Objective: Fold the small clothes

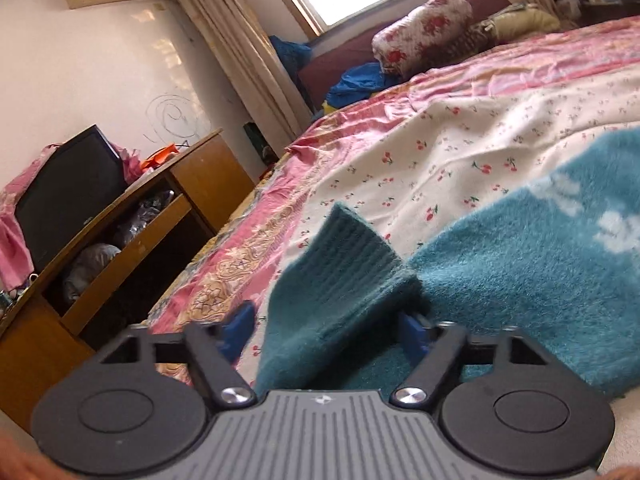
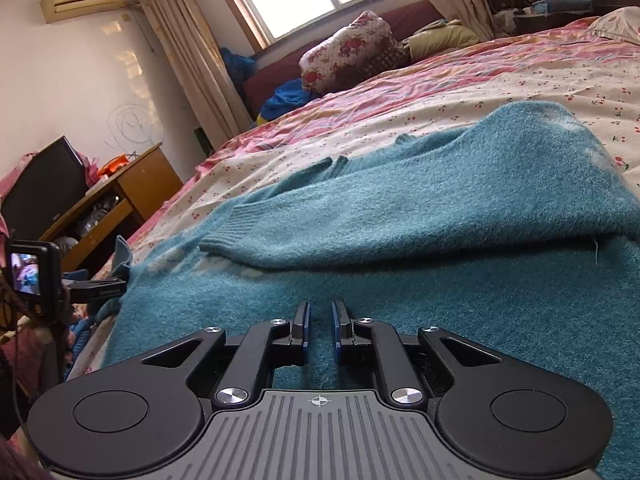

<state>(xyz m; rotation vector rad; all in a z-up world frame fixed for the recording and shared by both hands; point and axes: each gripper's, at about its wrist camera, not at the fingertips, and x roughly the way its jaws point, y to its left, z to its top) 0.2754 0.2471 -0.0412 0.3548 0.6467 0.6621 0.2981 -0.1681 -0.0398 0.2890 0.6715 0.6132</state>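
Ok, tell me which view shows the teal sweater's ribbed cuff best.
The left wrist view: the ribbed cuff rises close up between the left gripper fingers, ribbing clear. The right wrist view shows that cuff only small at the left edge, beside the left gripper.

Each handheld gripper pairs black linkage arms and round black discs with a ribbed grey body bearing a small crosshair mark. Silver screws pin the arms, and blue pads line the fingers of the left gripper.
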